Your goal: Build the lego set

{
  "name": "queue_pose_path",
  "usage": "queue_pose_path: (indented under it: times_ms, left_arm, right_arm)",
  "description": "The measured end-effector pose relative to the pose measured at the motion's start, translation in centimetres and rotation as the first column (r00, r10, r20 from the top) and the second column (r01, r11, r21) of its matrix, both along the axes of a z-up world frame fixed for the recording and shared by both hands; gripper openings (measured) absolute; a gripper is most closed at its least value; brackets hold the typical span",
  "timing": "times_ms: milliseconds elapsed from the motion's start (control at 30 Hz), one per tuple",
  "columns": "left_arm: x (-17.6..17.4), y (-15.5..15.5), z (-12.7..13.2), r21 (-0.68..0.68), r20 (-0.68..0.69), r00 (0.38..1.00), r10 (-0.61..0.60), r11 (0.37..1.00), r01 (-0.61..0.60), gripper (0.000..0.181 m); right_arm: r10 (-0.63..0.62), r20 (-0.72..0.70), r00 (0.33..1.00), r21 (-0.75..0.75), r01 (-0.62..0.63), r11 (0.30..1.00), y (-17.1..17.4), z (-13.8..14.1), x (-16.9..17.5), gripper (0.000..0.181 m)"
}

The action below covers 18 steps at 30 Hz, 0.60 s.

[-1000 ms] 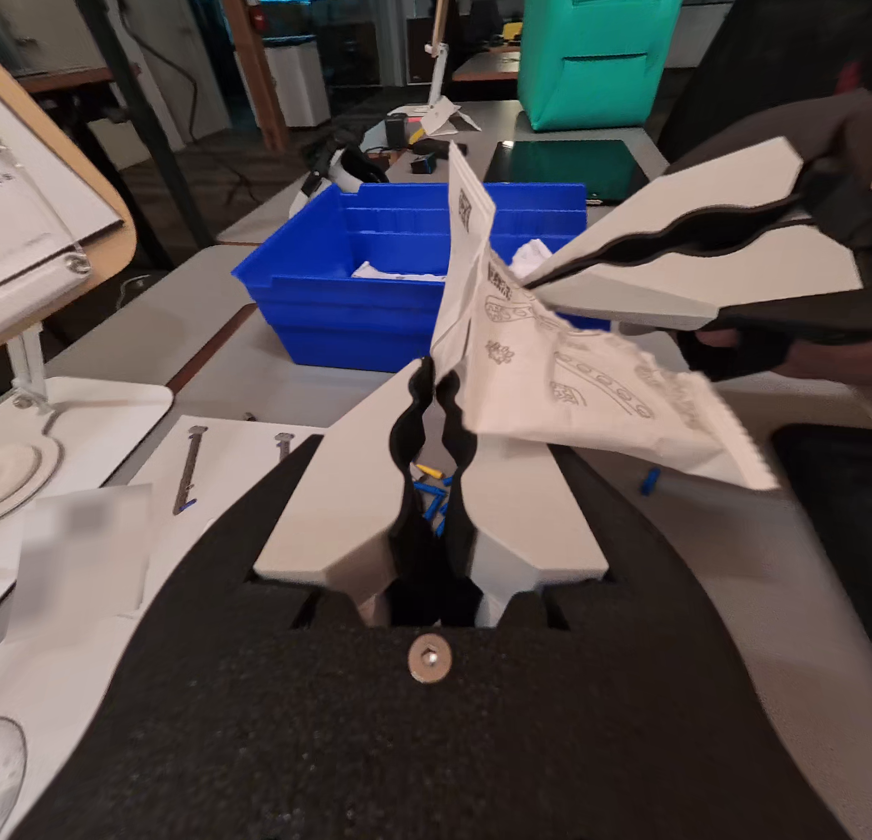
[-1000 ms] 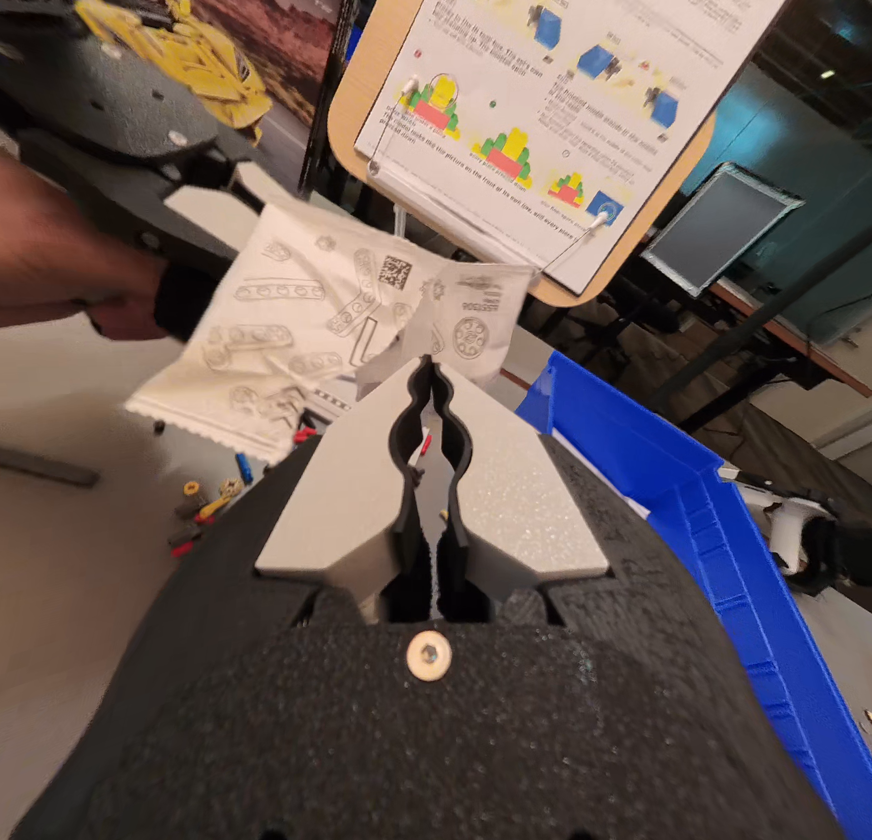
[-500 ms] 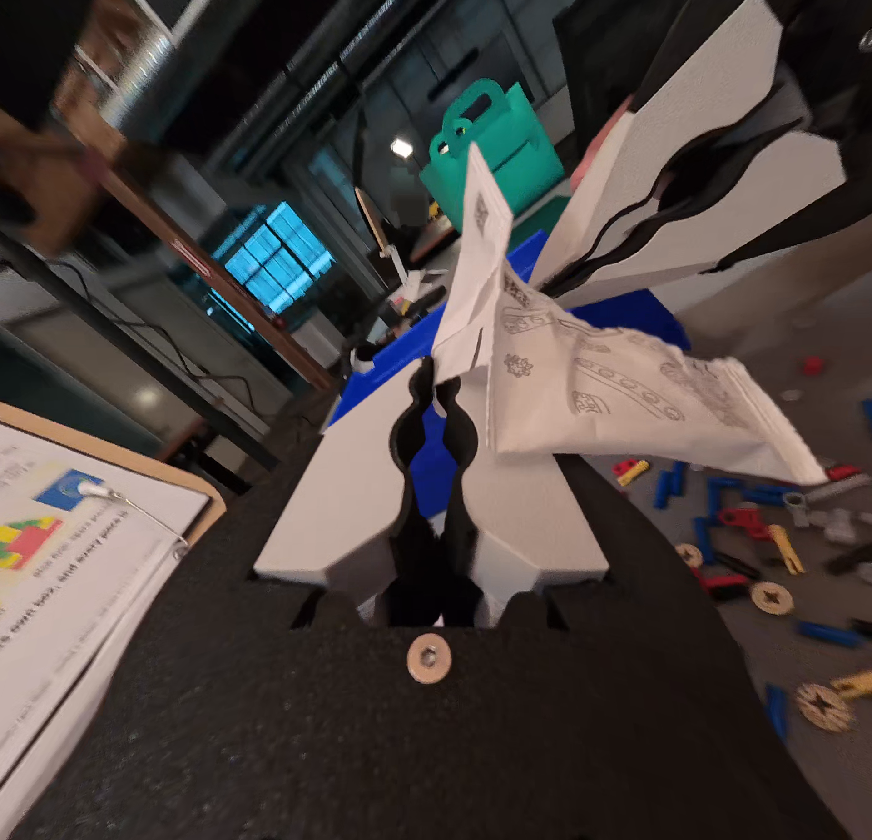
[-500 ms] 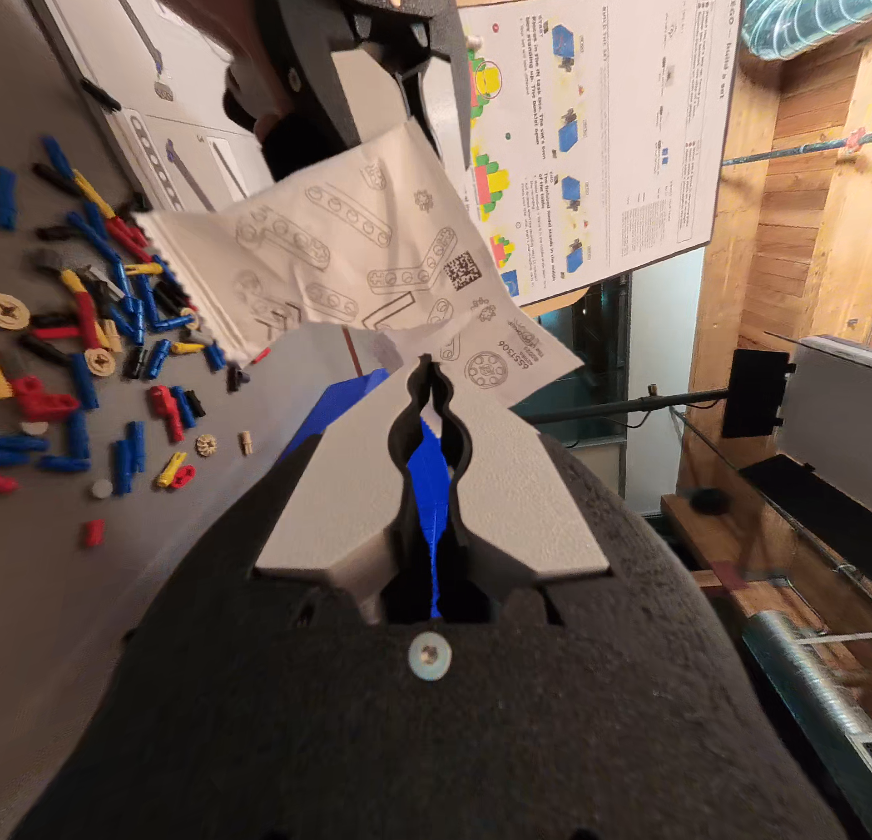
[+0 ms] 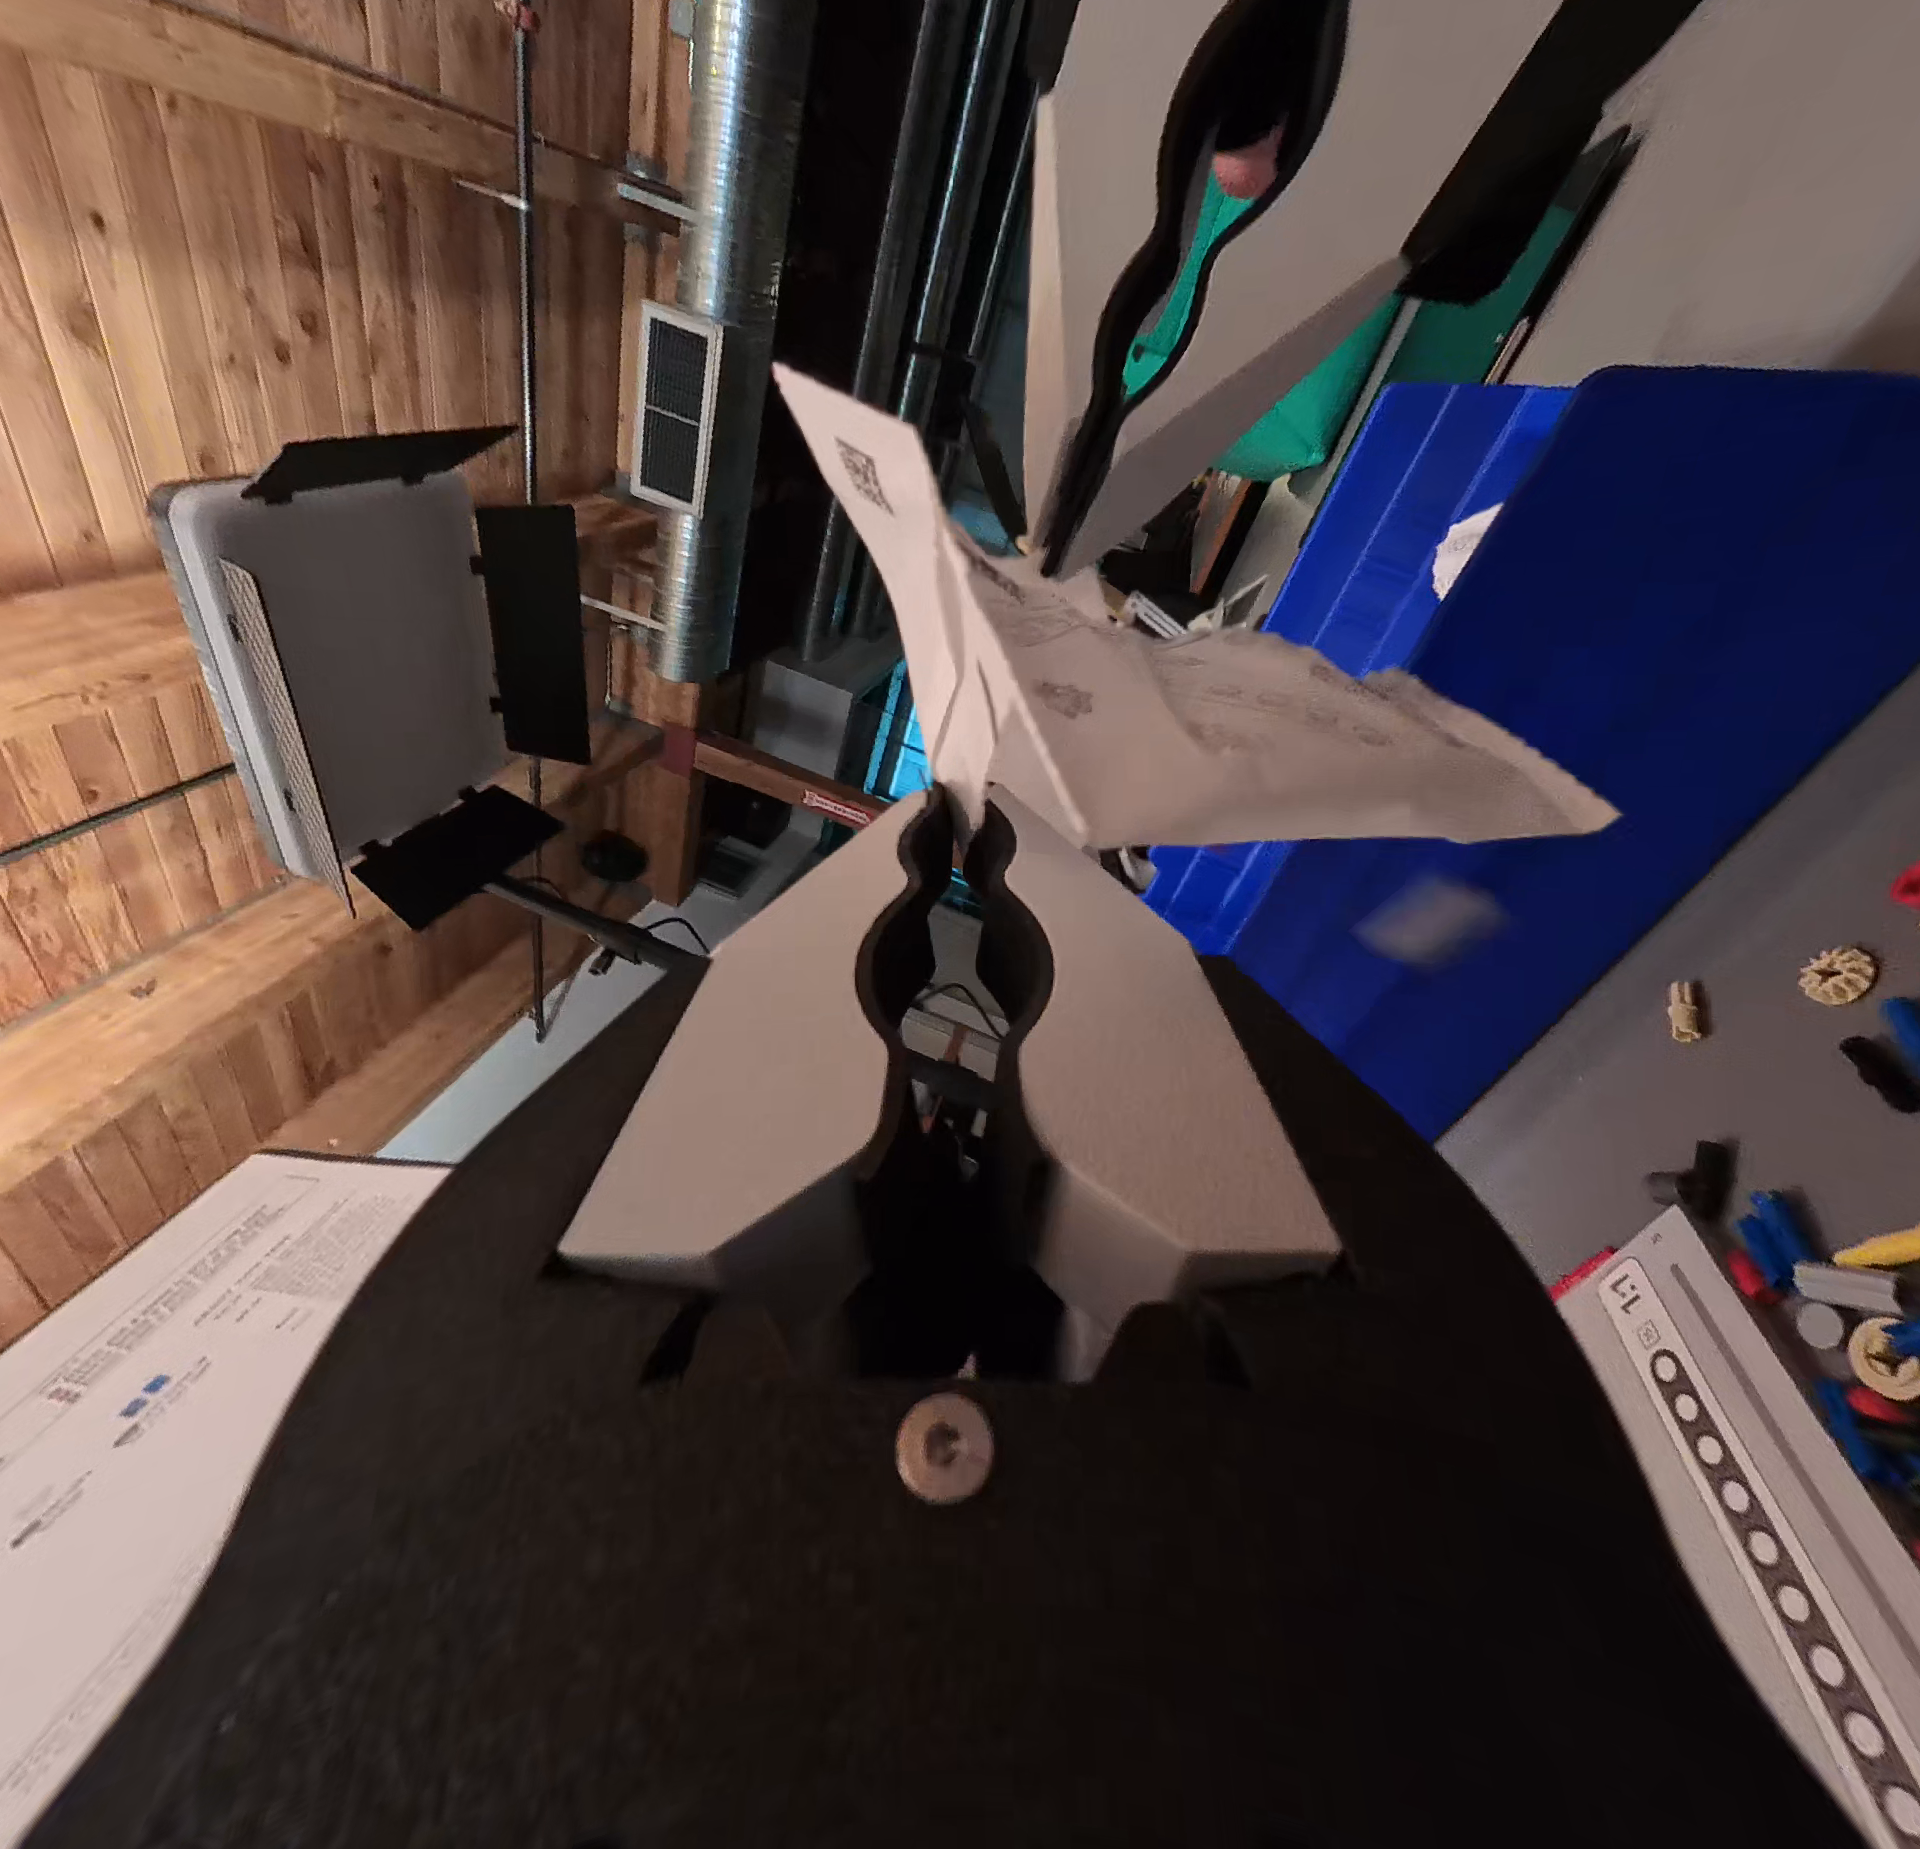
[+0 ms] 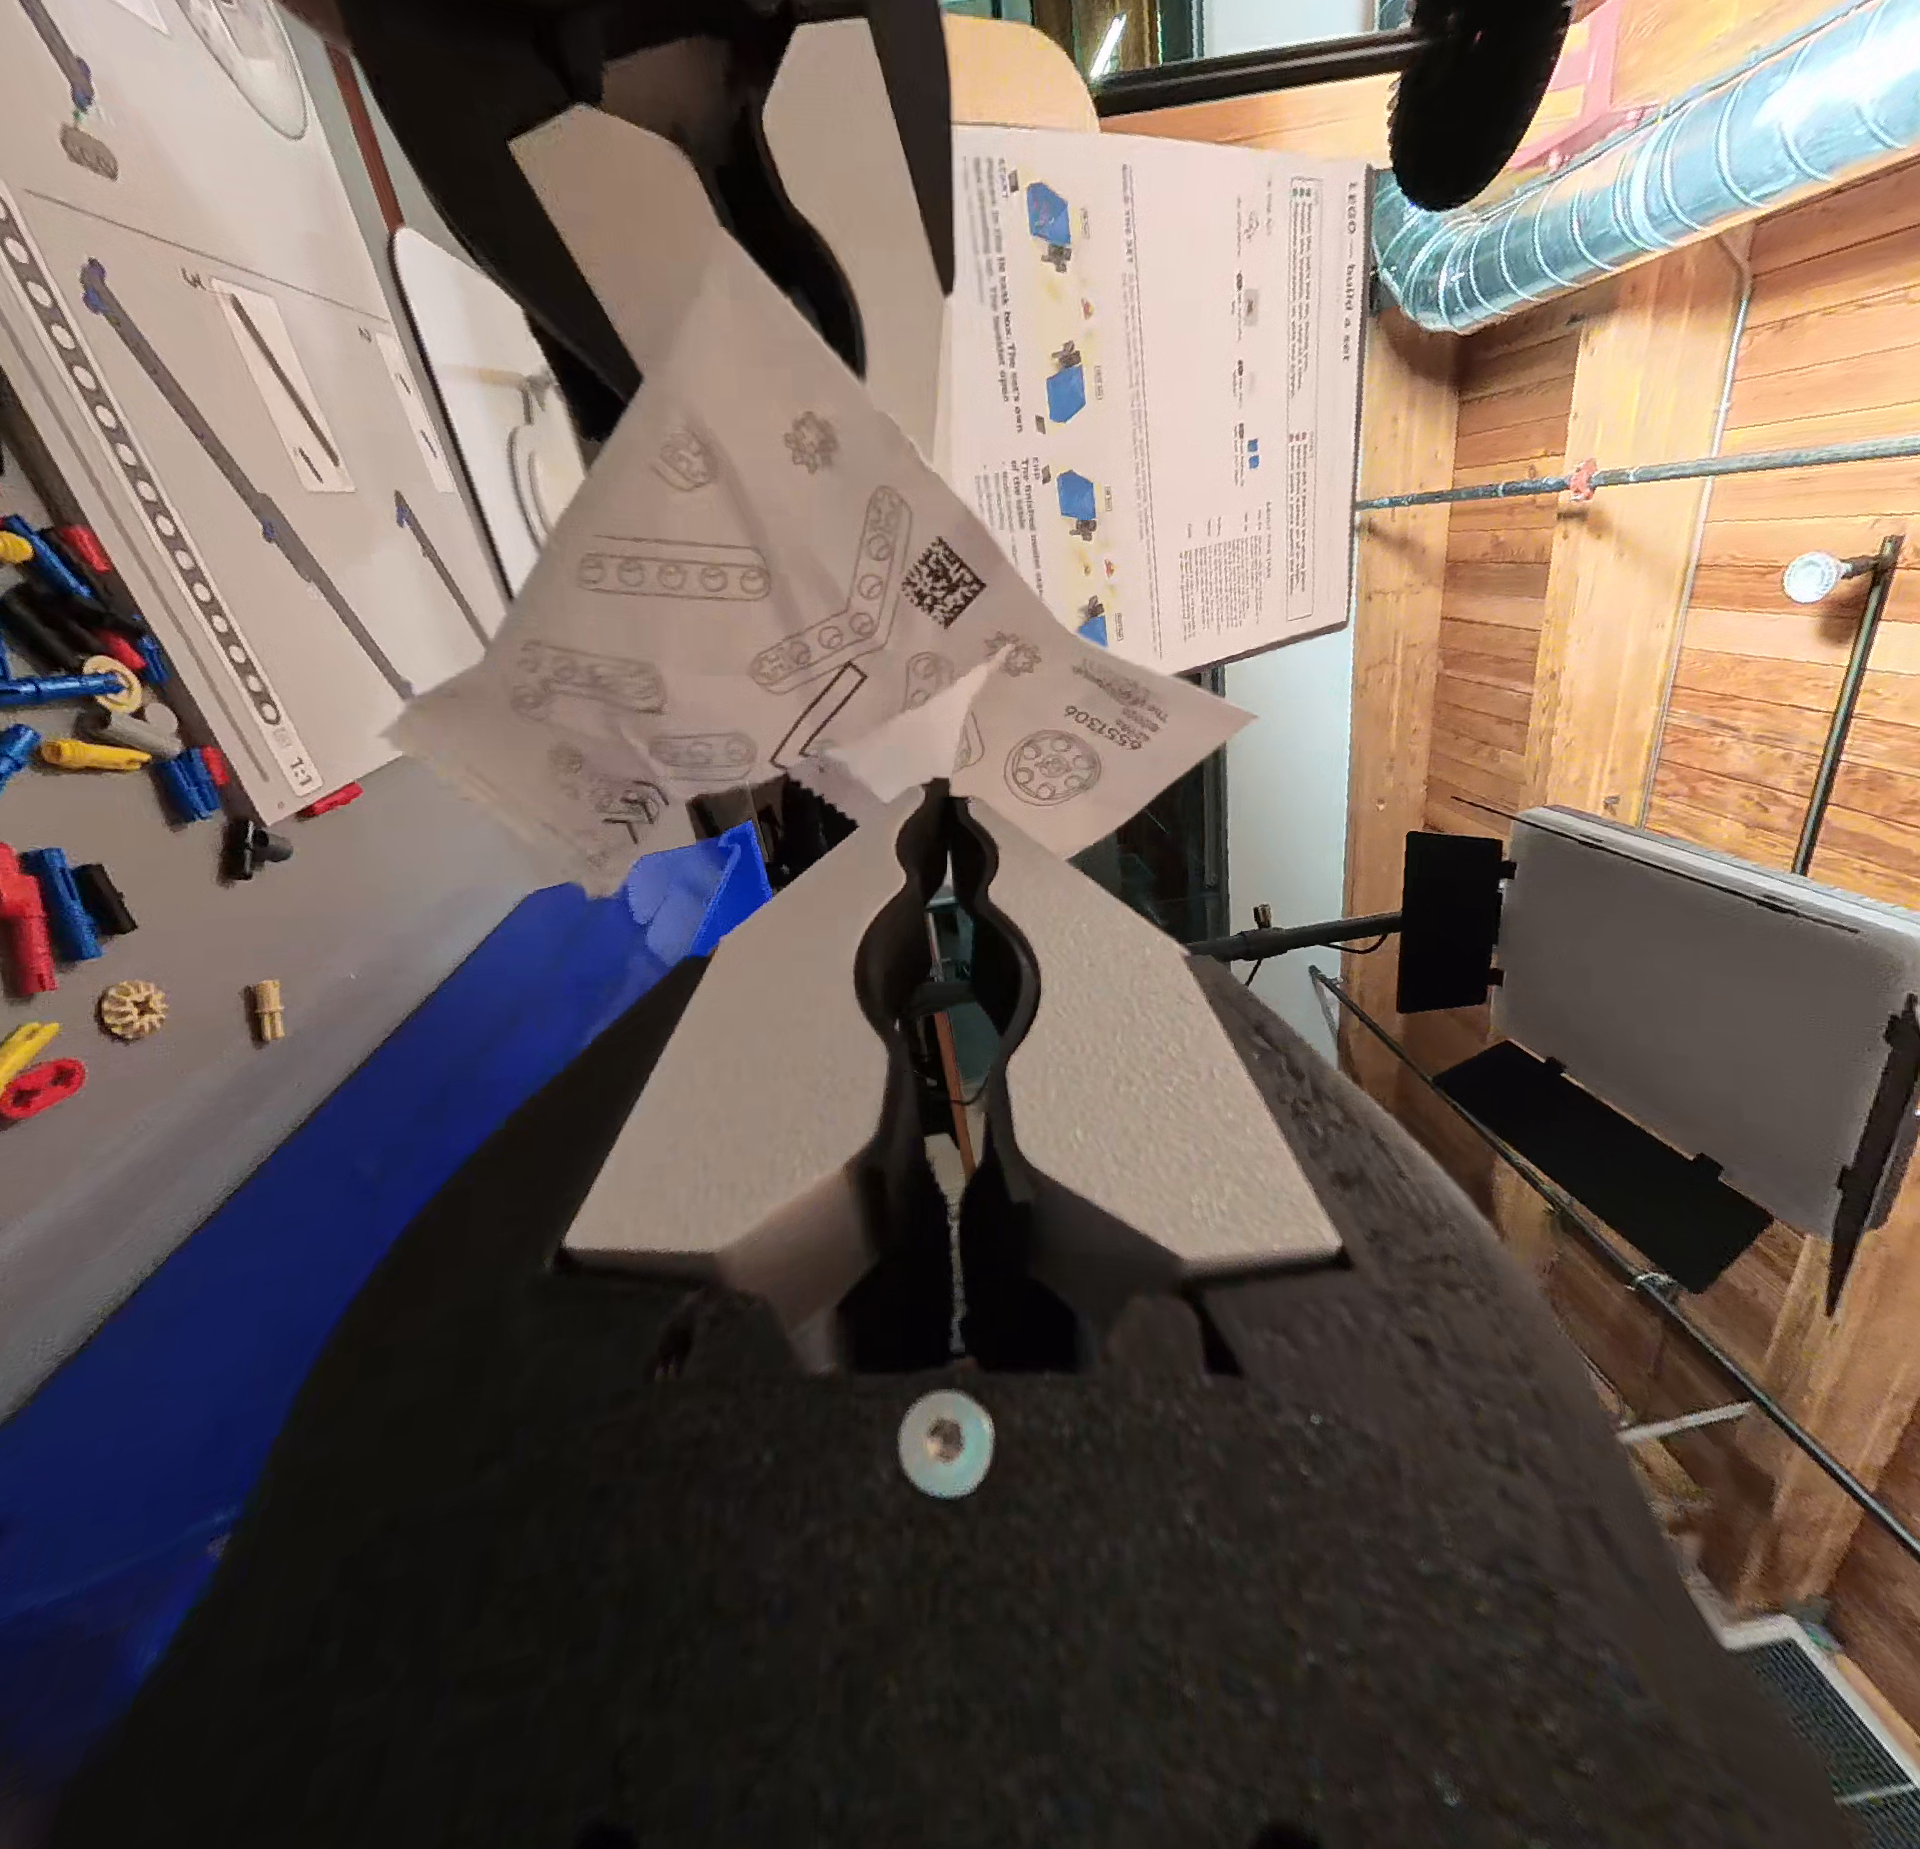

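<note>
Lego parts bag [image 6: 790,594], white paper printed with part outlines and a square code, hangs in the air above the blue bin [image 5: 1662,719]. We have the left gripper [image 5: 961,812] clamped on one torn corner and the right gripper [image 6: 940,802] clamped on another; both sets of fingers are closed on paper. Bag's contents can't be made out. Loose lego pieces [image 6: 73,677] lie on the tabletop [image 6: 312,926] beside the bin, partly cut off by the frame. Instruction booklet [image 6: 208,365] lies just past them.
</note>
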<state>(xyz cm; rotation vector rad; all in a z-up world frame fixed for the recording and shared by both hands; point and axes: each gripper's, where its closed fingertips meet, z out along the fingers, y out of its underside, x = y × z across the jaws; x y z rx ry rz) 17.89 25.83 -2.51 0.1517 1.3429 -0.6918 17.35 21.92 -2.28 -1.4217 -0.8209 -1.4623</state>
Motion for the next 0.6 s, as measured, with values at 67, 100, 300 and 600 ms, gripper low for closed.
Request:
queue_pose_path:
  times_ms: [67, 100, 300, 600]
  left_arm:
    - [0.0, 0.0, -0.3, -0.017, -0.026, 1.000, -0.001, 1.000, 0.001, 0.000]
    - [0.0, -0.1, -0.4, -0.010, -0.032, 0.999, 0.001, 1.000, -0.001, 0.000]
    - [1.3, -0.3, -2.1, -0.053, -0.227, 0.974, 0.023, 0.998, -0.036, 0.000]
    - [1.8, -2.2, -3.0, -0.348, -0.556, 0.818, -0.149, 0.935, -0.067, 0.006]
  right_arm:
    - [-0.007, 0.006, 1.000, 0.000, 0.007, 1.000, -0.1, 0.0, 0.1, 0.000]
    - [-0.003, 0.001, 1.000, 0.000, 0.003, 1.000, -0.1, -0.1, 0.1, 0.000]
    - [-0.024, -0.048, 0.999, 0.006, 0.025, 1.000, -0.1, -0.6, 1.0, 0.000]
    - [-0.011, -0.441, 0.897, 0.034, 0.029, 0.999, -0.2, 0.6, 3.1, 0.000]
